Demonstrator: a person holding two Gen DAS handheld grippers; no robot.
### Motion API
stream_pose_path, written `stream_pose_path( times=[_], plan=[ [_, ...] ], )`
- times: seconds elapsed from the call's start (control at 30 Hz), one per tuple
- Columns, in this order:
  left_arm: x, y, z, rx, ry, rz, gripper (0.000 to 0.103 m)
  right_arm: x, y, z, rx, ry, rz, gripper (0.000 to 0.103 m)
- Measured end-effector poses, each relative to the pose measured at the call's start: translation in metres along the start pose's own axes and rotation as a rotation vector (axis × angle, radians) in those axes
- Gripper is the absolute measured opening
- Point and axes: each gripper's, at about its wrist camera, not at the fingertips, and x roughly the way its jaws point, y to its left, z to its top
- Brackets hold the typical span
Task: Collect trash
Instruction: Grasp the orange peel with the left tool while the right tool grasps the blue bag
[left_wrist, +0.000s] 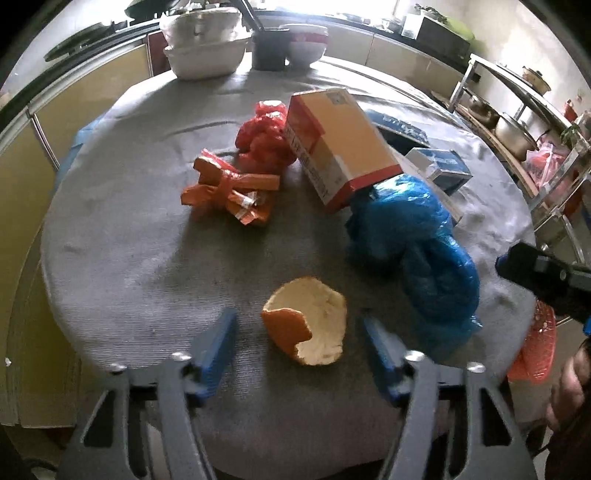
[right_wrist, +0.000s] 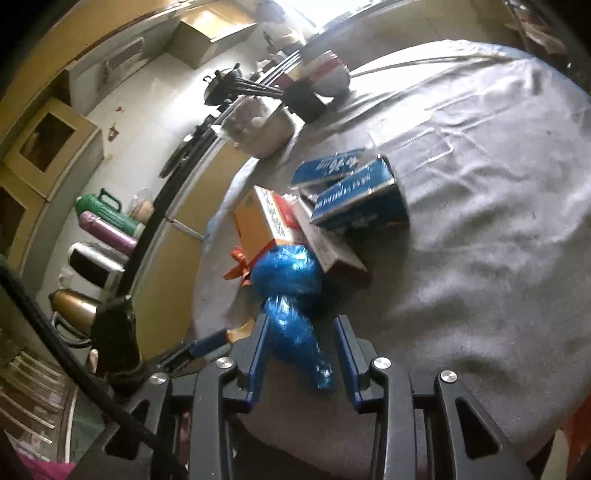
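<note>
An orange peel (left_wrist: 308, 322) lies on the grey round table (left_wrist: 140, 236), between and just ahead of the fingertips of my open left gripper (left_wrist: 299, 326). A crumpled blue plastic bag (left_wrist: 410, 243) lies to its right. In the right wrist view the blue bag (right_wrist: 291, 295) has its tail between the fingers of my open right gripper (right_wrist: 303, 328); the left finger touches it. An orange wrapper bundle (left_wrist: 231, 190), a red plastic bag (left_wrist: 264, 138), an orange-and-red carton (left_wrist: 338, 146) and blue boxes (right_wrist: 354, 195) lie further on.
White bowls (left_wrist: 207, 44), a dark cup (left_wrist: 271, 50) and a red-and-white bowl (left_wrist: 306, 42) stand at the table's far edge. A metal rack with pots (left_wrist: 517, 129) stands to the right. Flasks and a kettle (right_wrist: 74, 306) stand on the counter left of the table.
</note>
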Motion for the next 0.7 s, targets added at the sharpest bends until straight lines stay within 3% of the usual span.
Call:
stream_pose_path(
  times=[0.2, 0.43, 0.5, 0.57, 0.7],
  plan=[
    [-0.002, 0.009, -0.002, -0.014, -0.013, -0.047, 0.044, 0.029, 0.017, 0.006, -0.045, 0.079, -0.038, 0.039],
    [-0.005, 0.014, -0.004, -0.016, -0.029, -0.085, 0.039, 0.063, 0.026, 0.005, -0.078, 0.159, -0.164, 0.039],
    [-0.006, 0.015, -0.004, -0.023, -0.030, -0.089, 0.035, 0.064, 0.027, 0.003, -0.088, 0.143, -0.176, 0.038],
    [-0.007, 0.015, -0.003, -0.024, -0.027, -0.083, 0.024, 0.060, 0.031, 0.001, -0.122, 0.111, -0.197, 0.037],
    [-0.006, 0.016, -0.002, -0.021, -0.023, -0.076, 0.023, 0.048, 0.034, -0.006, -0.152, 0.086, -0.178, 0.030]
  ],
)
